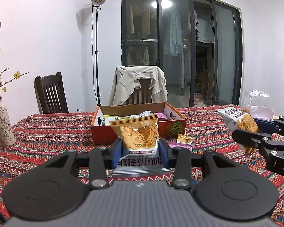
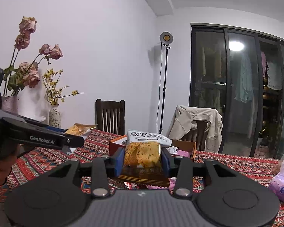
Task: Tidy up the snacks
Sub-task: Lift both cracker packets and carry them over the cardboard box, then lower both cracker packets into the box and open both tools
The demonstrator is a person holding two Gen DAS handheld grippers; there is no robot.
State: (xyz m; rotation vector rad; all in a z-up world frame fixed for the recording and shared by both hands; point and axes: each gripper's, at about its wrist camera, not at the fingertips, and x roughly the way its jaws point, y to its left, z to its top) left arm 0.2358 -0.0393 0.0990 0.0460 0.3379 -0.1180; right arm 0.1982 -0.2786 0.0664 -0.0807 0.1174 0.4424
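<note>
Now | left gripper (image 1: 140,149) clamped on pumpkin-seed oat crisp packet (image 1: 137,132), frame centre | right gripper (image 2: 143,159) clamped on twin packet (image 2: 142,151) | risk: slick foil slipping short of snack box (image 1: 111,132), packets colliding.

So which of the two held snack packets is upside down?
The left gripper holds it: that packet has inverted lettering, gold seal on top; the right one reads upright.

"GenRobot.AI" is printed in white on the left gripper's arm (image 2: 41,142). "南瓜籽燕麦脆片" is read on the snack packet (image 2: 143,151) clamped between the right gripper's pads.
</note>
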